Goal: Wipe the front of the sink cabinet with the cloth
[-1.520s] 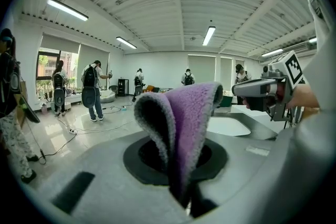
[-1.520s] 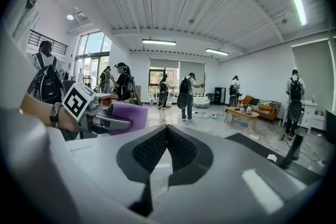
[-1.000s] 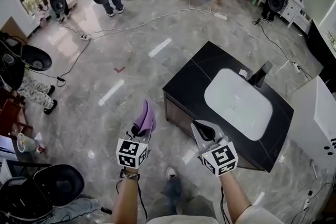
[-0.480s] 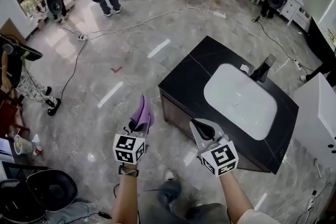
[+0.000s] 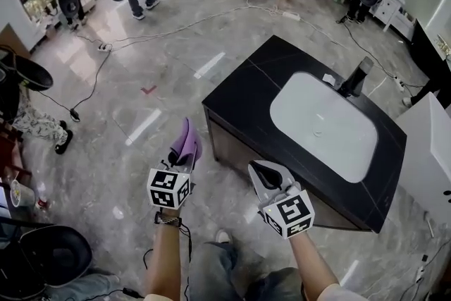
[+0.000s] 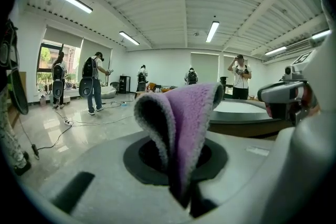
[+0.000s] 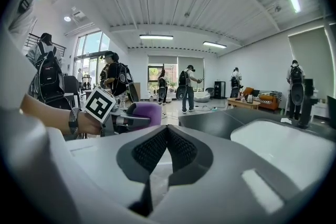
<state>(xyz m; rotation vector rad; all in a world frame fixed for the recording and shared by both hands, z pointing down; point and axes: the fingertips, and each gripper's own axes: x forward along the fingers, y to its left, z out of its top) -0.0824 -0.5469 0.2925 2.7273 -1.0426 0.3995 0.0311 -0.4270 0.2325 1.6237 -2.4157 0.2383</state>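
Holding the cloth [image 6: 184, 128] pinched in your left gripper [image 5: 183, 160], you have the tool in hand but no wiping to show for it yet. The purple cloth stands folded up out of the clamped jaws, in the air above the floor, near the corner of the sink cabinet [image 5: 227, 142] but apart from it. Your right gripper [image 5: 261, 176] has its jaws pressed together on nothing and hangs near the cabinet's front face. By my reading, the pickup is done and the whole wipe is left. The cloth touches no panel, and the dark front under the black top gives no sign of having been cleaned. You next need to bring the cloth flat against that front and sweep it across.
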